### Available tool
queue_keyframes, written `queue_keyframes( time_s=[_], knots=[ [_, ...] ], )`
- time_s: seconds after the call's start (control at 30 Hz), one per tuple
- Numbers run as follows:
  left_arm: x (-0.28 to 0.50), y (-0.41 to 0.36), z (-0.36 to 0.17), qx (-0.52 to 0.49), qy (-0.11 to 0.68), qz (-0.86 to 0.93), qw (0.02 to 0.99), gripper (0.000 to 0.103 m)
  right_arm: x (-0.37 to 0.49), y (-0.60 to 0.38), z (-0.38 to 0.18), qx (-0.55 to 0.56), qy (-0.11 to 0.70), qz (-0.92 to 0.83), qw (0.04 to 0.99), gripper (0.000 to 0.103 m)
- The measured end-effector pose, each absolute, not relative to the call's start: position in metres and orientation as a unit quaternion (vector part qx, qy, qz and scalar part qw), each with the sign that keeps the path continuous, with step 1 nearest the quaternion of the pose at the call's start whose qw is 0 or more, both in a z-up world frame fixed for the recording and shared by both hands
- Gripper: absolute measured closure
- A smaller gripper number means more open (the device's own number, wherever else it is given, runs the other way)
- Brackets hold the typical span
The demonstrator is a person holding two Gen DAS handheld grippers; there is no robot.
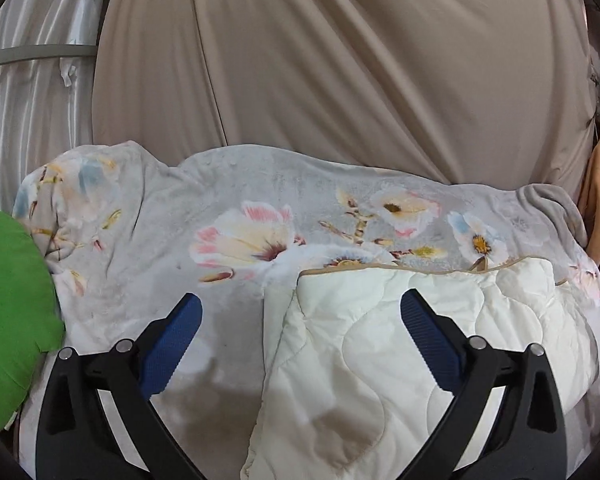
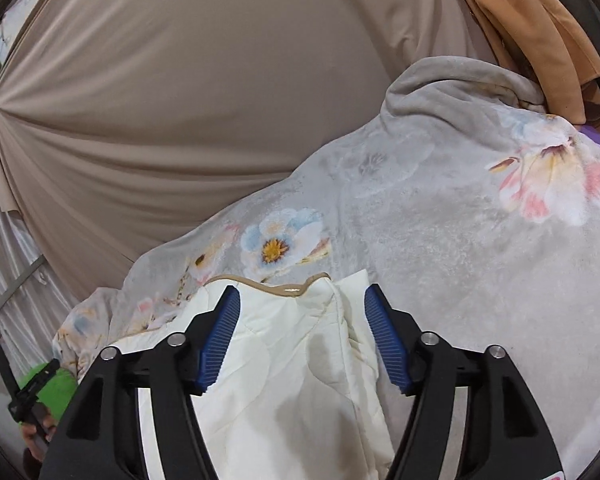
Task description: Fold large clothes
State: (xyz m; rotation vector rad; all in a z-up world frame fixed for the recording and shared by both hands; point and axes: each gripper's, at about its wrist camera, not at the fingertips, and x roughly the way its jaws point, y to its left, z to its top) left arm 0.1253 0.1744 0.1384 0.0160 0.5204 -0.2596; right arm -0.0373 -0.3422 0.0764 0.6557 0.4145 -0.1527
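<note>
- Left gripper [image 1: 300, 316] gapes wide, empty, at lower centre above the cream quilt [image 1: 380, 340]; a shallow bite could slip off.
- Right gripper [image 2: 300, 312] straddles the quilt's bunched edge, jaws apart; clamping may snag the floral blanket [image 2: 440, 240] beneath.

Taupe draped curtain [image 1: 340, 60] hangs beside white satin curtain [image 1: 32, 120].

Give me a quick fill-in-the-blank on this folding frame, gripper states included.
1. Both the left gripper and right gripper are ____.
2. The cream quilted piece lies on a grey blanket printed with ____.
3. The cushion at the left edge is ____.
4. The quilted piece's edge trim is ____.

Missing words: open; flowers; green; tan
</note>
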Motion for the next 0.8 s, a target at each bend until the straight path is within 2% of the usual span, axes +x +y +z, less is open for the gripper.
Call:
queue_keyframes(
  time_s=[0.23, 0.27, 0.3, 0.33, 0.37, 0.4, 0.47, 0.5, 0.6, 0.67, 0.73, 0.8],
  knots=[
    [0.208, 0.151, 0.092, -0.034, 0.385, -0.161, 0.908, 0.006, 0.022, -0.338, 0.051, 0.315, 0.286, -0.058, 0.903, 0.038],
    [0.219, 0.147, 0.081, -0.039, 0.408, -0.168, 0.896, 0.009, 0.031, -0.336, 0.047, 0.309, 0.303, -0.057, 0.900, 0.038],
    [0.225, 0.143, 0.071, -0.044, 0.429, -0.169, 0.886, 0.027, 0.038, -0.334, 0.043, 0.302, 0.317, -0.064, 0.897, 0.038],
    [0.230, 0.141, 0.065, -0.048, 0.444, -0.172, 0.878, 0.034, 0.045, -0.331, 0.039, 0.291, 0.333, -0.074, 0.894, 0.038],
    [0.230, 0.138, 0.062, -0.047, 0.448, -0.177, 0.875, 0.045, 0.049, -0.328, 0.038, 0.277, 0.344, -0.080, 0.894, 0.054],
    [0.227, 0.136, 0.063, -0.043, 0.441, -0.177, 0.879, 0.068, 0.051, -0.324, 0.039, 0.262, 0.349, -0.077, 0.896, 0.091],
    [0.221, 0.139, 0.075, -0.050, 0.423, -0.182, 0.886, 0.088, 0.039, -0.315, 0.060, 0.253, 0.310, -0.056, 0.915, 0.093],
    [0.216, 0.145, 0.086, -0.065, 0.408, -0.190, 0.891, 0.092, 0.026, -0.311, 0.080, 0.250, 0.267, -0.038, 0.930, 0.094],
    [0.201, 0.159, 0.119, -0.094, 0.362, -0.207, 0.904, 0.093, -0.011, -0.308, 0.128, 0.265, 0.160, 0.003, 0.951, 0.095],
    [0.195, 0.161, 0.134, -0.086, 0.333, -0.194, 0.919, 0.094, -0.019, -0.310, 0.141, 0.265, 0.127, -0.003, 0.956, 0.095],
    [0.205, 0.156, 0.129, -0.077, 0.339, -0.191, 0.918, 0.093, -0.007, -0.317, 0.133, 0.263, 0.141, -0.029, 0.954, 0.095],
    [0.220, 0.145, 0.108, -0.060, 0.367, -0.176, 0.912, 0.093, 0.019, -0.327, 0.105, 0.280, 0.192, -0.052, 0.939, 0.095]
  ],
)
